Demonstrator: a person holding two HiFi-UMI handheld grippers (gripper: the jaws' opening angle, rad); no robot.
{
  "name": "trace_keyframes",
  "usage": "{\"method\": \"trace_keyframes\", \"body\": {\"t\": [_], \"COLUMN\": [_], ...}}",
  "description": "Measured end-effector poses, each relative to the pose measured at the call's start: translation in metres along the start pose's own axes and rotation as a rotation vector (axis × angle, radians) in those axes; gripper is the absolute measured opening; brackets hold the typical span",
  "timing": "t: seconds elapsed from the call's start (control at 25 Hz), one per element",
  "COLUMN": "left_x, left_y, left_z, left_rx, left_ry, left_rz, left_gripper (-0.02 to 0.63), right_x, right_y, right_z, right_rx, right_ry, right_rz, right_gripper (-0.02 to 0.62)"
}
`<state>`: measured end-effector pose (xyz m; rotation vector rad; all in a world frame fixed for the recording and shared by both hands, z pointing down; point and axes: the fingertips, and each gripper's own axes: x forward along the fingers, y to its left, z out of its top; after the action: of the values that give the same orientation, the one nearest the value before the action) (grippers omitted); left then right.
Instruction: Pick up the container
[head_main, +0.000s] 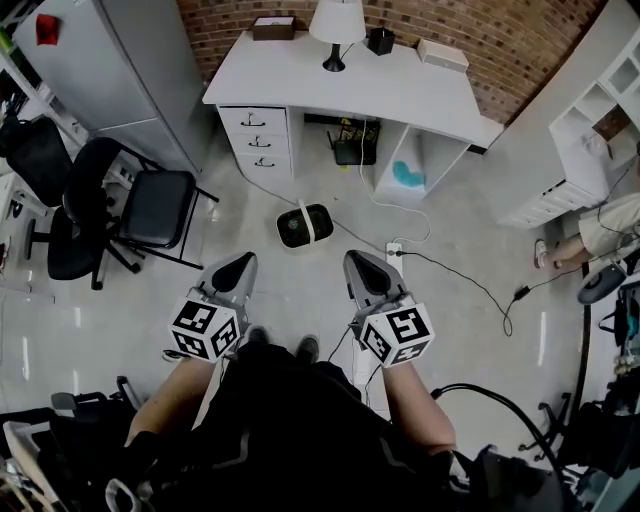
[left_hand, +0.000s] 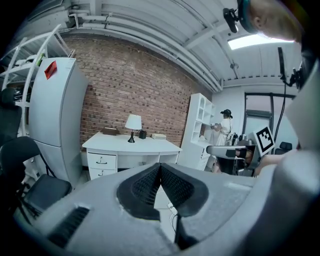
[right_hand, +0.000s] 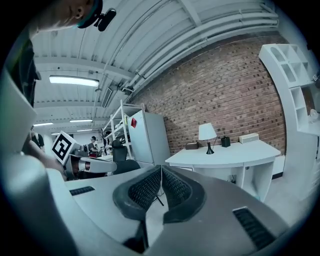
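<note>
Container (head_main: 304, 226), black, round, with white handle, sits on the grey floor (head_main: 470, 340) before the white desk (head_main: 380, 85). Left gripper (head_main: 238, 268) and right gripper (head_main: 362, 268) are clenched on nothing, well apart from it, I think because the reach is not yet begun.

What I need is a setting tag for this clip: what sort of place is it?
Probably a lab or studio room furnished like an office: a white desk with a lamp stands against a bare brick wall, black chairs sit nearby, and exposed pipes run along the ceiling.
</note>
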<state>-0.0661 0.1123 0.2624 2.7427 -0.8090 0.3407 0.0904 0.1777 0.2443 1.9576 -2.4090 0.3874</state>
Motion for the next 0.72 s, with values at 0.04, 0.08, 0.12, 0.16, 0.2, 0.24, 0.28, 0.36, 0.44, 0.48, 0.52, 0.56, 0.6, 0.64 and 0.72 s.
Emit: {"method": "trace_keyframes", "body": {"t": [0.04, 0.08, 0.12, 0.16, 0.2, 0.24, 0.28, 0.36, 0.44, 0.48, 0.52, 0.56, 0.6, 0.64, 0.72], "left_x": [0.004, 0.007, 0.010, 0.014, 0.018, 0.024, 0.029, 0.042, 0.055, 0.060, 0.066, 0.071, 0.075, 0.080, 0.091], "left_y": [0.003, 0.007, 0.011, 0.015, 0.019, 0.023, 0.026, 0.031, 0.040, 0.047, 0.054, 0.061, 0.068, 0.074, 0.087], "left_z": [0.000, -0.001, -0.001, -0.003, -0.004, -0.005, -0.004, -0.002, 0.002, 0.004, 0.007, 0.010, 0.013, 0.014, 0.014], "left_rx": [0.001, -0.001, -0.008, -0.018, -0.028, -0.034, -0.034, -0.025, -0.026, -0.028, -0.029, -0.029, -0.029, -0.031, -0.041], "left_ry": [0.004, 0.009, 0.013, 0.017, 0.021, 0.023, 0.024, 0.021, 0.015, 0.013, 0.012, 0.012, 0.012, 0.014, 0.022], "left_rz": [0.002, 0.004, 0.005, 0.005, 0.003, 0.000, -0.007, -0.027, -0.048, -0.055, -0.061, -0.066, -0.071, -0.076, -0.081], "left_gripper": [0.012, 0.012, 0.012, 0.012, 0.011, 0.011, 0.011, 0.011, 0.012, 0.012, 0.011, 0.012, 0.012, 0.011, 0.011], "right_x": [0.004, 0.008, 0.013, 0.019, 0.024, 0.030, 0.036, 0.049, 0.063, 0.072, 0.082, 0.092, 0.102, 0.111, 0.129], "right_y": [-0.002, -0.003, -0.004, -0.005, -0.007, -0.010, -0.014, -0.020, -0.023, -0.023, -0.023, -0.023, -0.024, -0.026, -0.031], "right_z": [-0.002, -0.004, -0.006, -0.008, -0.011, -0.012, -0.014, -0.015, -0.013, -0.011, -0.009, -0.007, -0.006, -0.007, -0.010], "right_rx": [0.001, 0.000, -0.001, -0.002, -0.003, -0.003, -0.001, 0.011, 0.018, 0.012, 0.004, -0.003, -0.006, -0.006, -0.003], "right_ry": [0.005, 0.012, 0.019, 0.026, 0.033, 0.041, 0.048, 0.058, 0.066, 0.070, 0.075, 0.080, 0.085, 0.092, 0.113], "right_rz": [-0.001, 0.000, 0.001, 0.001, 0.000, -0.005, -0.011, -0.023, -0.023, -0.020, -0.018, -0.016, -0.015, -0.016, -0.022], "right_gripper": [0.009, 0.009, 0.009, 0.009, 0.009, 0.009, 0.009, 0.009, 0.009, 0.009, 0.009, 0.009, 0.009, 0.009, 0.009]}}
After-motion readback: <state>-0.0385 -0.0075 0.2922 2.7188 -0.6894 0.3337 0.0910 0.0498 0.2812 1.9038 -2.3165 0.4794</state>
